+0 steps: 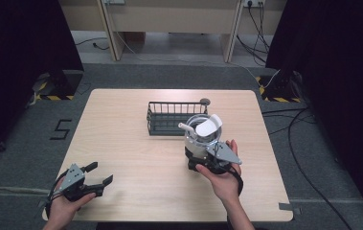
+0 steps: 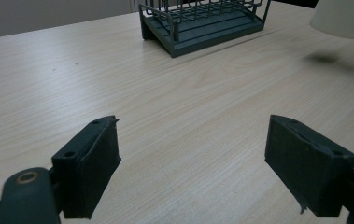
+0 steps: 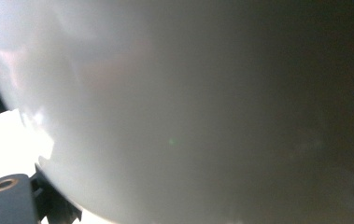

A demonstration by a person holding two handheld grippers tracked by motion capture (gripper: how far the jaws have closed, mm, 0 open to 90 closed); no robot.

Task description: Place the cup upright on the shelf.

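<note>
White cup point(image 1: 199, 136) clamped in right tongs point(image 1: 203, 155), near wire rack point(image 1: 169, 117)

High view overhead, facing forward; left gripper view low, sharing rack point(image 1: 170, 119); right gripper view point-blank.

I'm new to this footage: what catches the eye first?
The right gripper, right of the table's middle, holds up a white bowl with a spoon in it. Just behind stands a dark wire rack. The left gripper rests open at the table's near left corner.
</note>
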